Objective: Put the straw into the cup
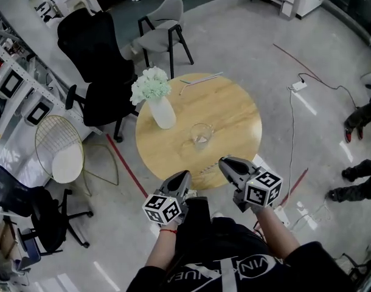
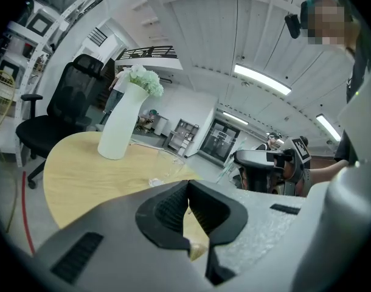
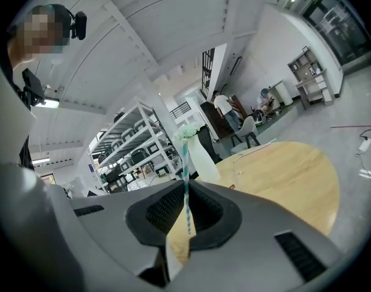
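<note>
While fingers of the right gripper (image 3: 187, 190) pinch the striped straw (image 3: 186, 163) nearer the person than the cup (image 1: 201, 134), the left gripper (image 2: 188, 190) has its fingers together on nothing; the cup stands on the surface (image 1: 234, 114) beside the vase (image 1: 162, 111).

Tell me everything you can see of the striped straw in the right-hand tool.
The straw is a thin tube with teal and white stripes, paper by the look of it. In the right gripper view it stands nearly upright, pinched between the shut jaws of the right gripper, with its upper end poking above them. It is held by the near edge of the round wooden table, not yet in the cup.
</note>
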Tool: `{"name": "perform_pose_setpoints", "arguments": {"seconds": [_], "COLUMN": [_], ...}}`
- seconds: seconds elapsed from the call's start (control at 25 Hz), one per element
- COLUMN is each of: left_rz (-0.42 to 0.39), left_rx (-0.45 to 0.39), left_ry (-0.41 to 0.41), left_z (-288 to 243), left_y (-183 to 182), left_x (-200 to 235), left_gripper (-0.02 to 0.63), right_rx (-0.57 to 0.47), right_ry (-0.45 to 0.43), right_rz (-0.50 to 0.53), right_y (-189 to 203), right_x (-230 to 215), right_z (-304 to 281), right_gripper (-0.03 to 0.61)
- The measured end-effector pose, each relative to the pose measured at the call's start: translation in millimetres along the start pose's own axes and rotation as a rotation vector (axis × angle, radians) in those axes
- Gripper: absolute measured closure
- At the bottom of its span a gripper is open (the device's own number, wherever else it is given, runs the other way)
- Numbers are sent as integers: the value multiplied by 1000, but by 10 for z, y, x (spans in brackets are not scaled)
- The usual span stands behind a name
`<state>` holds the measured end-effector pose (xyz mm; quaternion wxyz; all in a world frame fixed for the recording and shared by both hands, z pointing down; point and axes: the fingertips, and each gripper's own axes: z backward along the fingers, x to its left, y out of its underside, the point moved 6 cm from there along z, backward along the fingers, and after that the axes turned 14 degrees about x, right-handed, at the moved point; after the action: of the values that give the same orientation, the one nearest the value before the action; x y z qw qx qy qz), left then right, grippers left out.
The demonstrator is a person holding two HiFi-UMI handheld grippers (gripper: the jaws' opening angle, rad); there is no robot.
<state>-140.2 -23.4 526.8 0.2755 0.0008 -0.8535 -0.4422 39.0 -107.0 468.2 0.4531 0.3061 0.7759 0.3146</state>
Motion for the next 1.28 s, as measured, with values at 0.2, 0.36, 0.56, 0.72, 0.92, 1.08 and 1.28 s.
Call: {"name": "perform_pose_setpoints", "arguments": {"seconds": [0.2, 0.36, 0.56, 0.72, 0.92, 1.08, 1.28], "left_rz": [-27, -36, -47, -55, -55, -54, -55], "left_rx": [9, 27, 56, 74, 99, 121, 141], "left_ry": [26, 49, 71, 89, 113, 131, 150], "left_z": [-155, -288, -452, -566, -706, -831, -956], "left_y": [-315, -524, -693, -824, -905, -934, -967], "left_x": [214, 391, 604, 726, 879, 961, 1008], "left_gripper": [604, 604, 604, 604, 604, 604, 604], "right_rx": [-48, -113, -167, -180, -232, -257, -227], "right_ry": [-3, 3, 29, 54, 43, 57, 116], "right_rz": [-25, -73, -115, -144, -200, -213, -210], "right_y": [-287, -551, -743, -805, -882, -934, -858], "right_x": [-89, -212, -409, -532, -632, -727, -824], "right_z": [-137, -233, -354, -415, -463, -443, -478], "right_gripper": [557, 557, 557, 557, 557, 557, 557]}}
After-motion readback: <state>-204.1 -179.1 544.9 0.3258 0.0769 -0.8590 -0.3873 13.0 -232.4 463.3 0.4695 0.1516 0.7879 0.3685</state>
